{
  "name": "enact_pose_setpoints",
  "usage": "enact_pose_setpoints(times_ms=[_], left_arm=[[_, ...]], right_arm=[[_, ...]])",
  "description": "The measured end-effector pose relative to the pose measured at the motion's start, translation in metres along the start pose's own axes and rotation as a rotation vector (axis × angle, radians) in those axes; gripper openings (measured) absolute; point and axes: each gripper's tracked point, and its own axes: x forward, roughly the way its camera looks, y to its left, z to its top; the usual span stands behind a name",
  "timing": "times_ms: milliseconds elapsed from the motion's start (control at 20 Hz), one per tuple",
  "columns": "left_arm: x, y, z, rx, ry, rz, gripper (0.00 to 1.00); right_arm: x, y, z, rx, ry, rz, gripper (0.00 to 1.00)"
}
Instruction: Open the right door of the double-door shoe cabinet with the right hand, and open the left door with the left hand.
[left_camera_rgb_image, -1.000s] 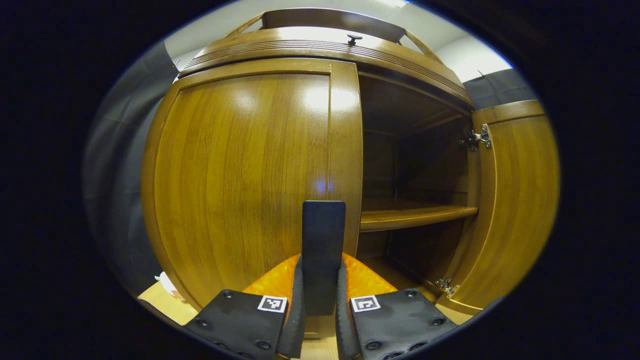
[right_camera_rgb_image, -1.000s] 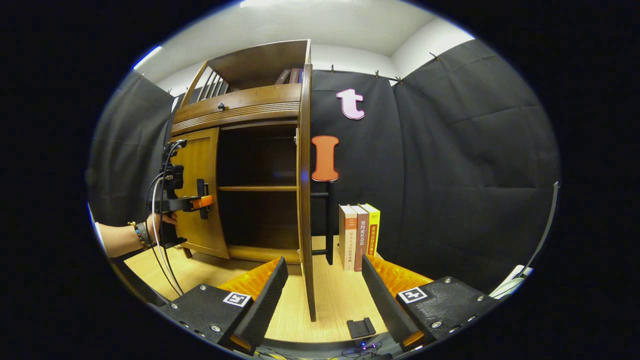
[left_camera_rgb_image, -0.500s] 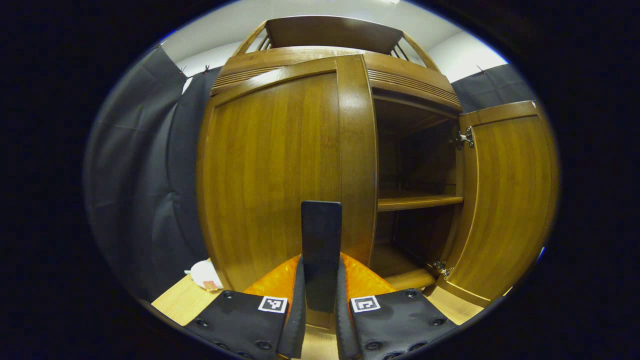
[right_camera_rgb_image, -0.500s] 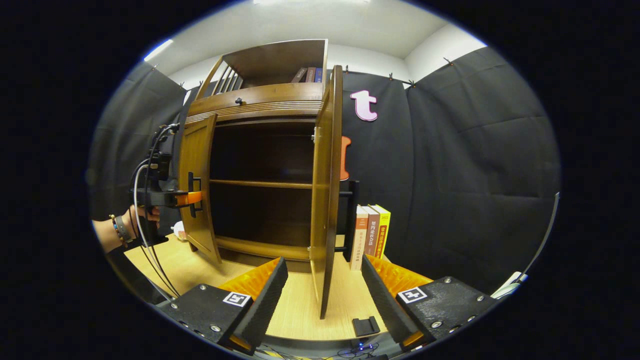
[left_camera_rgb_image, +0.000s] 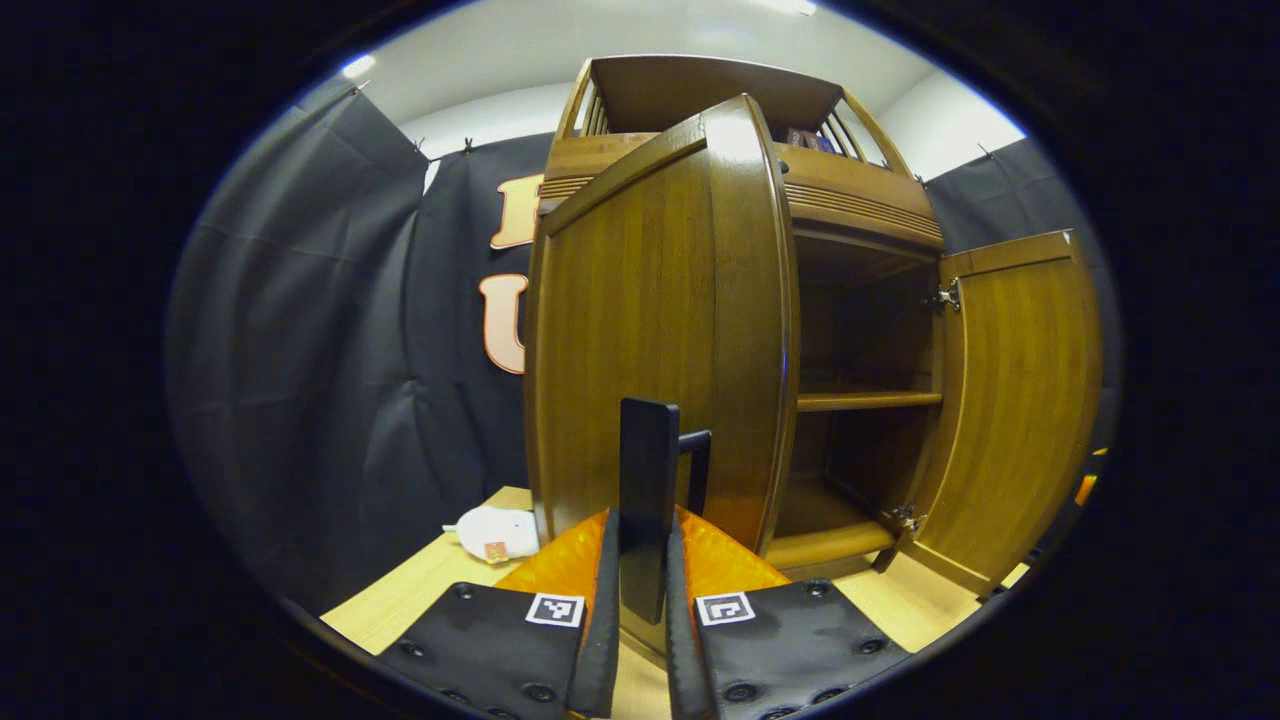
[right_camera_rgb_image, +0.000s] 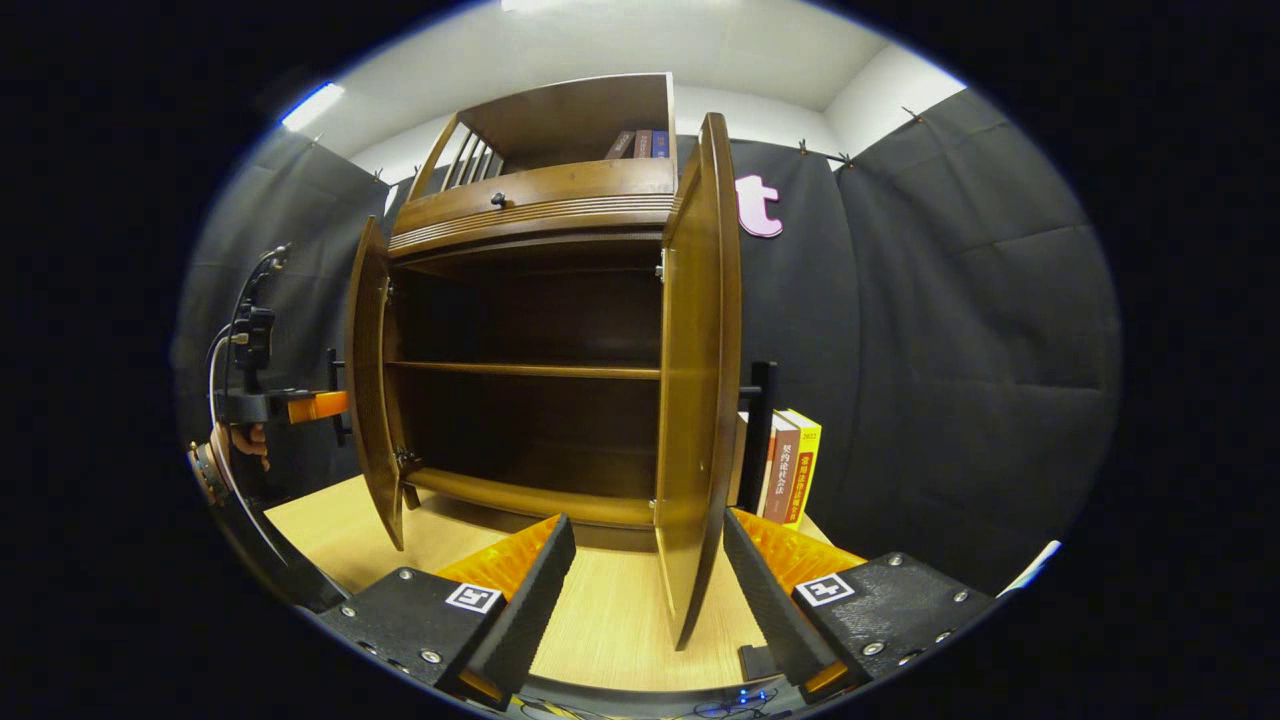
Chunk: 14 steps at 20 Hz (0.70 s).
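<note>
In the left gripper view I am seeing my left gripper (left_camera_rgb_image: 641, 560) clamping its two fingers on the dark upright handle (left_camera_rgb_image: 647, 500) of the left door (left_camera_rgb_image: 640, 340), which is standing swung well out from the shoe cabinet (left_camera_rgb_image: 860, 210). Past the door's edge the cabinet's inside is showing — one shelf (left_camera_rgb_image: 866, 400) across the middle, with nothing that I can make out lying on it or on the floor board below. The right door (left_camera_rgb_image: 1015, 400) is hanging wide open on its hinges at the far side, and a small white object (left_camera_rgb_image: 493, 532) is lying on the wooden table (left_camera_rgb_image: 420, 590) beside the cabinet. In the right gripper view my right gripper (right_camera_rgb_image: 648, 590) is sitting with its fingers spread apart, touching nothing, the right door's lower edge standing between them farther off. Both compartments are looking bare and dark; books (right_camera_rgb_image: 640, 144) are standing in the open top rack, and more books (right_camera_rgb_image: 792, 465) are standing on the table behind the right door. The left gripper is showing at the left door's handle, a hand (right_camera_rgb_image: 240, 440) holding it.
</note>
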Motion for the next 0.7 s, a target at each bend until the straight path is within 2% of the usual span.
enact_pose_setpoints(times_ms=[100, 200, 600, 700], left_arm=[[-0.008, 0.017, 0.002, 0.021, -0.018, 0.034, 0.24], [-0.013, 0.028, 0.001, 0.015, -0.021, 0.036, 0.21], [-0.027, 0.08, 0.011, 0.058, -0.058, 0.069, 0.22], [-0.028, 0.098, 0.01, 0.095, -0.057, 0.071, 0.16]], right_arm=[[0.004, 0.004, 0.0, 0.002, -0.001, 0.009, 0.92], [0.008, 0.009, -0.002, 0.01, 0.002, 0.023, 0.92], [0.014, 0.019, -0.002, 0.023, -0.001, 0.029, 0.92], [0.015, 0.021, -0.004, 0.023, 0.003, 0.029, 0.92]])
